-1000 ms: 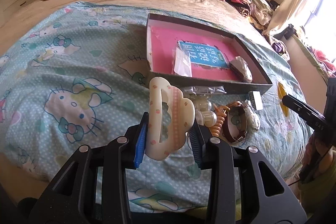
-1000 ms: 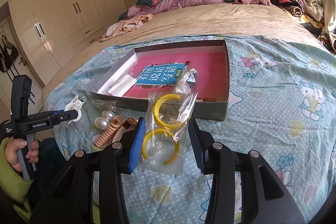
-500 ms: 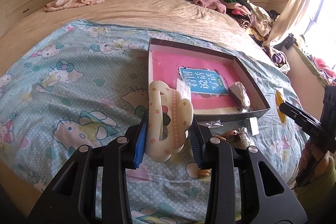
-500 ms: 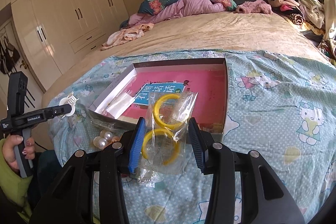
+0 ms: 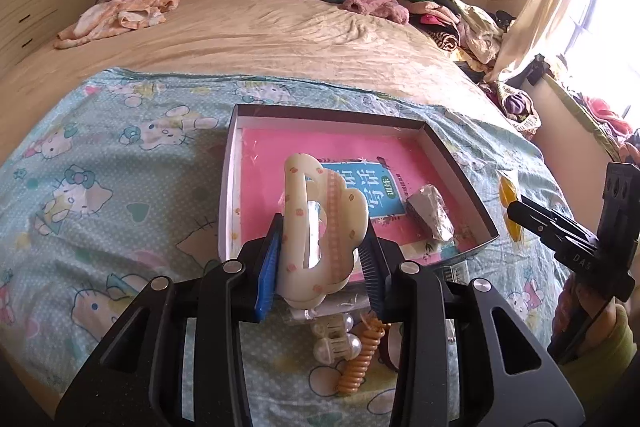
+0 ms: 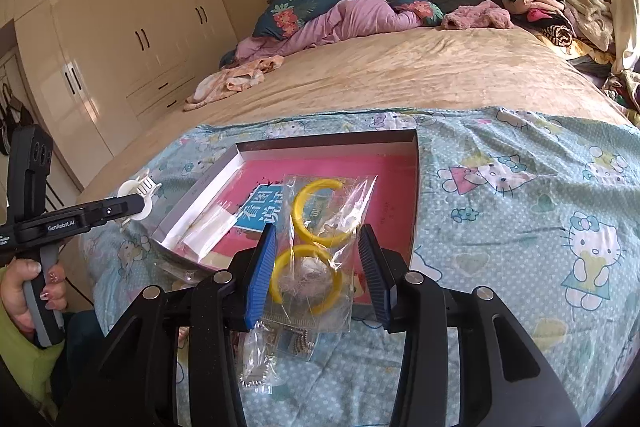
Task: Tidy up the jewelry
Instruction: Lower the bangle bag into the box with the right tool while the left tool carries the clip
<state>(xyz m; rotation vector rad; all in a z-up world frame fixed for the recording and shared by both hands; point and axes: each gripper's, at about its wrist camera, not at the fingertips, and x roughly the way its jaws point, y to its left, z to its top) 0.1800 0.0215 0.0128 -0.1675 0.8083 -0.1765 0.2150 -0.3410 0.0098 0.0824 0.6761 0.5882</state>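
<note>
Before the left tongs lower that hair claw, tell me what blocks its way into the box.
Nothing visible does. The left tongs hold the cream hair claw up over the near left part of the open box. Its pink floor there looks bare; the foil-wrapped item lies further right.

Bed [image 5: 260, 39]: cartoon-cat sheet [image 5: 100, 187] on top; shallow box [image 5: 460, 163], pearl clip [image 5: 336, 339], orange coil tie [image 5: 358, 363] on sheet.

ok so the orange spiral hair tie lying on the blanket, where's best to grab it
Grip the orange spiral hair tie across its coiled strand near the lower end, coming straight down from above. It lies flat on the blanket, its upper end crowded by the pearl clip.
</note>
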